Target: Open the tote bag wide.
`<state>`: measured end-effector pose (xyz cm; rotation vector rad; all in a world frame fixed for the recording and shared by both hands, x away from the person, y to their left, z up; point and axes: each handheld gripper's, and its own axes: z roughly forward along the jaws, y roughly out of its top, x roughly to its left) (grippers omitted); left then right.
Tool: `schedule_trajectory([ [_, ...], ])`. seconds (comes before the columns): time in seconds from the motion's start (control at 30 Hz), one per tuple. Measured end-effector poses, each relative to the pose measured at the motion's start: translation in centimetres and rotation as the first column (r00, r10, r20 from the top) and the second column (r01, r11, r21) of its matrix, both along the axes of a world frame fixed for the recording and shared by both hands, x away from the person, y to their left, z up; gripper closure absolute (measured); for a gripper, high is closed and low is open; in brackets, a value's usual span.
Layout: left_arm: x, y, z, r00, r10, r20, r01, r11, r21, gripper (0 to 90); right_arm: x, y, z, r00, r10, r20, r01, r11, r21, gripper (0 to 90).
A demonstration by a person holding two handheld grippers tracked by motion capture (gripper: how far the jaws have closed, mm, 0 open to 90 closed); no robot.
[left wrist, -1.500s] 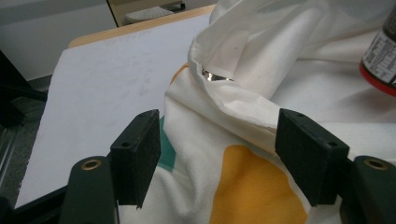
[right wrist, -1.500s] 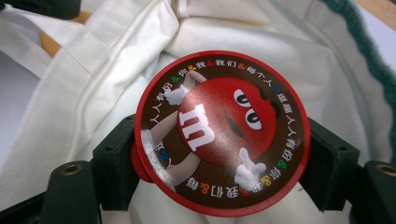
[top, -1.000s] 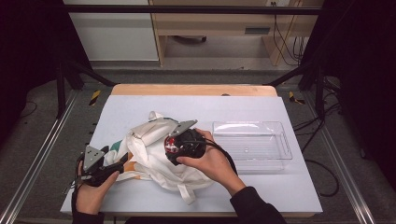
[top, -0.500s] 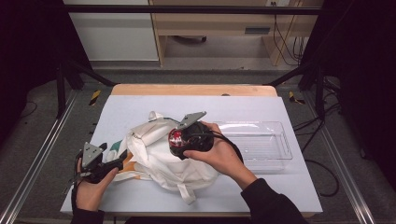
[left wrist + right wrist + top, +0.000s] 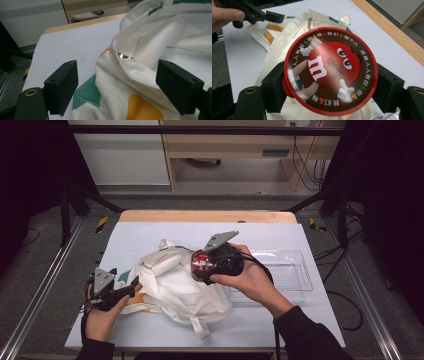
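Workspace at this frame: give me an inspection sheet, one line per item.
Surface: pale table, wooden far edge.
Job's things: round red candy tin; white tote bag, crumpled, mouth gaping.
Clutter: clear plastic tray right of the bag.
Grippers: right gripper clamps the tin above the bag; left gripper open astride the bag's edge.
Cables: one trails from the right gripper; more on the floor, right.
Surroundings: dark frame, wooden furniture behind.

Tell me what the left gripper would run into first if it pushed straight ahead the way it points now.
Most likely the white tote bag. In the left gripper view the left gripper has open jaws on either side of the bag's cloth, with a fold and the bag's opening just ahead. Whether the pads already touch it is unclear.
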<state>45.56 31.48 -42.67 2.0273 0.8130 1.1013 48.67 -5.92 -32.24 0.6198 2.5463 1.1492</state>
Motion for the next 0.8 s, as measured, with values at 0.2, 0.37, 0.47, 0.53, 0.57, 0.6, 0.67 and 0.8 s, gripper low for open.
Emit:
schedule_trajectory([
  [0.2,-0.8,0.3,0.0,0.9997,0.006,0.023,-0.006,0.9999,-0.010,18.0,-0.3,-2.3,-0.6,0.9994,-0.031,0.013,0.032,0.999,-0.011,25.7],
  [0.37,-1.3,1.1,0.1,0.9985,0.033,0.044,-0.032,0.9992,-0.024,18.2,0.1,-5.1,-0.8,0.9973,-0.066,0.034,0.066,0.998,-0.013,25.7],
  [0.47,-1.6,1.4,-0.1,0.9972,0.063,0.040,-0.061,0.9969,-0.050,18.1,0.1,-6.0,-0.6,0.9975,-0.065,0.028,0.065,0.998,-0.003,25.7],
  [0.53,-1.7,1.3,-0.2,0.9962,0.078,0.038,-0.075,0.9949,-0.067,18.1,0.1,-6.8,-0.4,0.9973,-0.067,0.032,0.067,0.998,0.006,25.7],
  [0.57,-1.7,1.2,-0.2,0.9963,0.077,0.038,-0.075,0.9959,-0.052,18.2,0.0,-7.3,-0.3,0.9965,-0.073,0.042,0.073,0.997,-0.002,25.7],
  [0.6,-1.7,1.2,-0.2,0.9963,0.077,0.038,-0.075,0.9959,-0.052,18.1,0.0,-7.3,-0.3,0.9965,-0.073,0.042,0.073,0.997,-0.002,25.7],
  [0.67,-1.7,1.2,-0.1,0.9972,0.064,0.038,-0.063,0.9978,-0.021,18.1,0.0,-7.9,-0.2,0.9956,-0.081,0.047,0.081,0.997,0.004,25.7],
  [0.8,-1.8,1.2,-0.1,0.9971,0.066,0.039,-0.065,0.9978,-0.008,18.0,0.2,-9.0,0.0,0.9931,-0.105,0.053,0.105,0.994,0.007,25.7],
])
